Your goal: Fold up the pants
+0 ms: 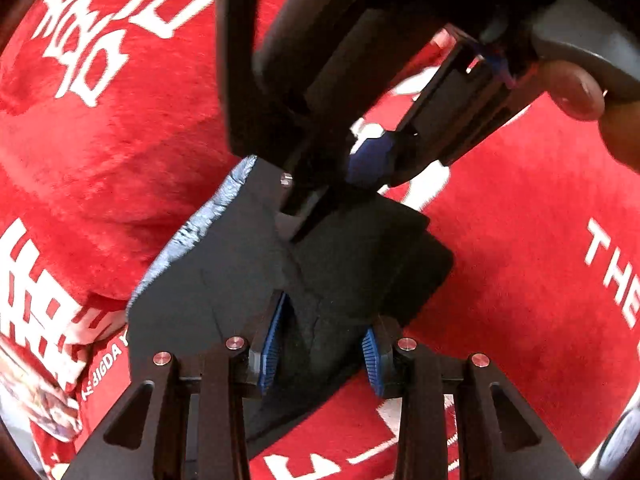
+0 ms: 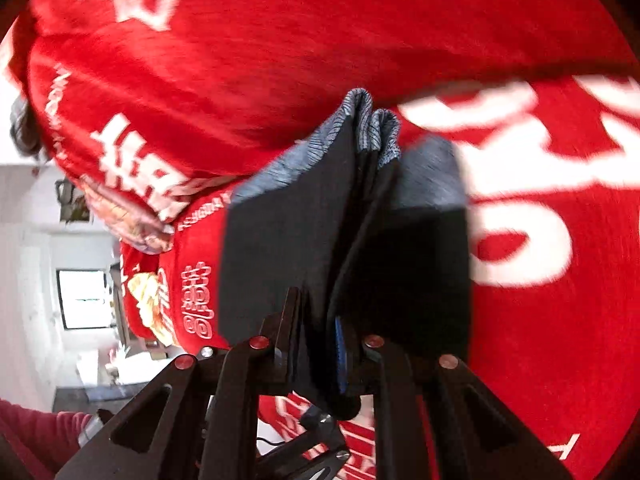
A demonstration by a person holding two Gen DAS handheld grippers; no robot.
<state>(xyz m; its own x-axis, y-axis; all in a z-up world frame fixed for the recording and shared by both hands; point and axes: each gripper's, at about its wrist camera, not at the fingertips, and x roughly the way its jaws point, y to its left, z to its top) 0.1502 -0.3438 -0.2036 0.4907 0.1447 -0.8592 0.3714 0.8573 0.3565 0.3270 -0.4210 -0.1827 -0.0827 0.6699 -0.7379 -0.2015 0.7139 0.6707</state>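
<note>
Pants (image 1: 320,264) (dark) — between hand-held gripper (image 1: 320,352) pads

Dark pants (image 1: 340,264), folded, grey-blue patterned lining along upper-left edge; clamped between blue-padded fingers (image 1: 269,354) of left gripper (image 1: 320,350). Right gripper (image 1: 368,160) above, pinching far end; a fingertip (image 1: 576,92) on its handle. Beneath: red cloth (image 1: 520,208), white lettering.

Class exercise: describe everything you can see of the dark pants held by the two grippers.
The pants are black cloth, already folded into layers, with a mottled grey-blue edge, perhaps the waistband. The left gripper and right gripper each clamp a bunched part. The bundle hangs over a red cloth with white lettering; whether it touches that is unclear.
</note>
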